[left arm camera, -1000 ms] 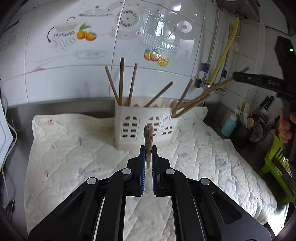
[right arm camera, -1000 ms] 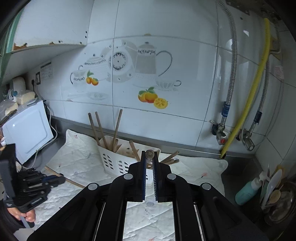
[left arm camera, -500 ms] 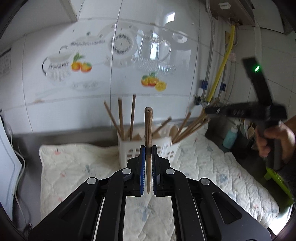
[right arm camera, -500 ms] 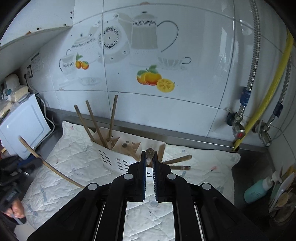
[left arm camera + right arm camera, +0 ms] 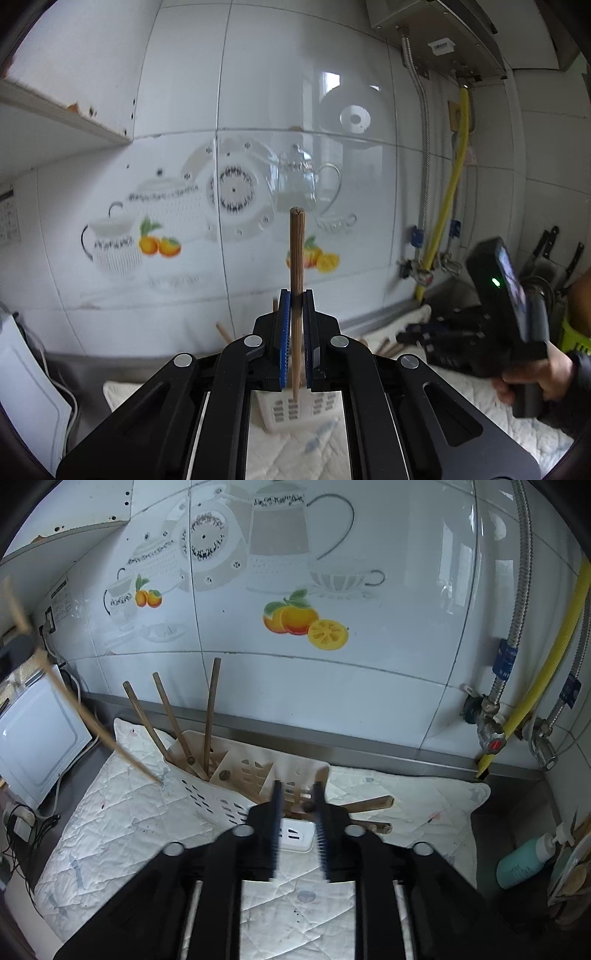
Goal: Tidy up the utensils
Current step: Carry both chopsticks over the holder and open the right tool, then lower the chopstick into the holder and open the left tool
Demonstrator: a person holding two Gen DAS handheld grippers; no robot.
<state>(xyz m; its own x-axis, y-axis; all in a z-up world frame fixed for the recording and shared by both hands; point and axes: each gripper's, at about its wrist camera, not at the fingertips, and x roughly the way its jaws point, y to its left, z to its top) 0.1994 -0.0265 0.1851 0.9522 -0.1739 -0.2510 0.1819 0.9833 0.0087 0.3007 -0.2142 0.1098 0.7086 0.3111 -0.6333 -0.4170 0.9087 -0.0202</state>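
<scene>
Left gripper point(image 5: 294, 295) clenched on an upright wooden chopstick point(image 5: 297, 251), right gripper point(image 5: 297, 788) — jaws just parting, nothing between — above white slotted utensil holder point(image 5: 221, 794) on quilted mat point(image 5: 122, 812), chopsticks leaning inside.

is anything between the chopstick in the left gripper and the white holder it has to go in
Nothing visible blocks it. The left gripper holds the chopstick upright above the white holder, whose left compartment has three sticks leaning in it.

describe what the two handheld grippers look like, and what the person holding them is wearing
Both the left gripper and the right gripper are matte black linkage frames with silver rivets and blue ribbed pads. The right one's handle carries a green light. A dark sleeve shows.
</scene>
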